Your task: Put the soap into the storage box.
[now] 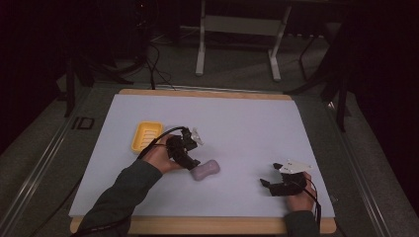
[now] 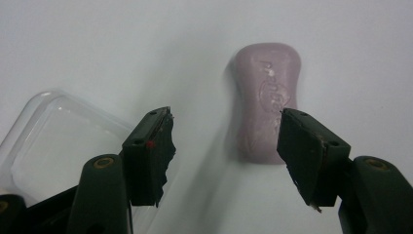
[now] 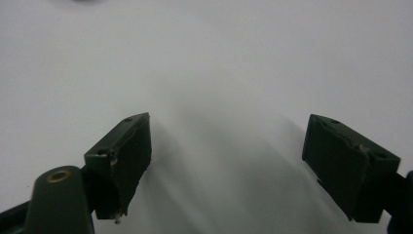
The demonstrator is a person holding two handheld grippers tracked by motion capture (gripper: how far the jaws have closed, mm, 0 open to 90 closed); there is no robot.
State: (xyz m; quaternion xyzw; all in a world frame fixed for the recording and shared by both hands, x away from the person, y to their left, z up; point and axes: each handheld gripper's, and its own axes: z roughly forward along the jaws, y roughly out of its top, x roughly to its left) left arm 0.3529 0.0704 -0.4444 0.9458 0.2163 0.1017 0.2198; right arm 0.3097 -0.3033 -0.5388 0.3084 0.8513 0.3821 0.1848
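– Where's the soap?
– The lilac, waisted bar of soap [image 2: 265,100] lies on the white table [image 1: 247,123], just ahead of the left gripper [image 2: 226,141], whose jaws are spread wide and hold nothing.
– Anything nearby?
– A clear plastic lid [image 2: 58,141] beside it; a yellow ridged soap dish [image 1: 146,137] farther back.
– The right gripper [image 3: 226,161]?
– Jaws wide, empty, over bare table.

Lighting: dim room surrounding a brighter white mat [image 1: 247,128]; gripper views showing soft shadows and slight blurring.
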